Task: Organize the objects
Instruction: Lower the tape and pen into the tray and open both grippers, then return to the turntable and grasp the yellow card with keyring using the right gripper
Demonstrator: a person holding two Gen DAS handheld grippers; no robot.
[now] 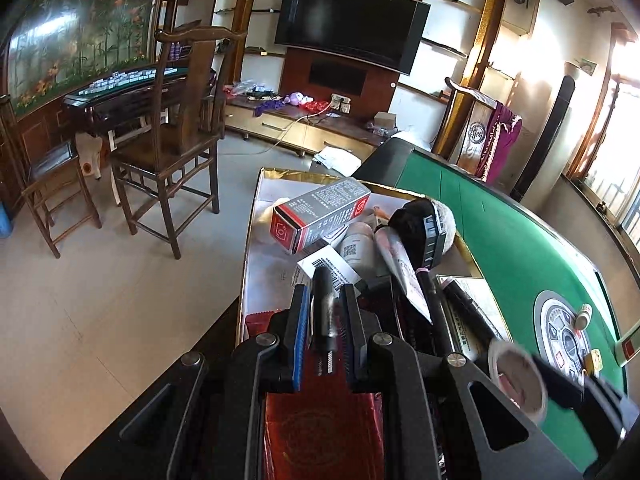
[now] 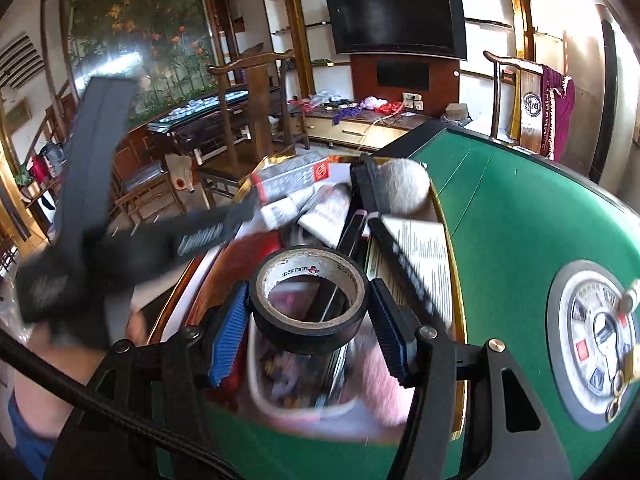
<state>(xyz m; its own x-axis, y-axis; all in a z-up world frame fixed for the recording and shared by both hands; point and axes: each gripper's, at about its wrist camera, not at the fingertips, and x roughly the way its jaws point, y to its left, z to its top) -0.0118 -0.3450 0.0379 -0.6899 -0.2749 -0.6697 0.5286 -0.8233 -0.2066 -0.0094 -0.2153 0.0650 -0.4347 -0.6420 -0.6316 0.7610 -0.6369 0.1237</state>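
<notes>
Your left gripper (image 1: 325,312) pinched a dark threaded tool (image 1: 324,312), long axis pointing forward along the fingers, above the cluttered box (image 1: 256,216). Your right gripper (image 2: 308,316) clamped a black tape roll (image 2: 310,300), hole up, over the same box.

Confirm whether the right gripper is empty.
No, the right gripper is clamped on a roll of black tape, held above the cluttered box.
</notes>
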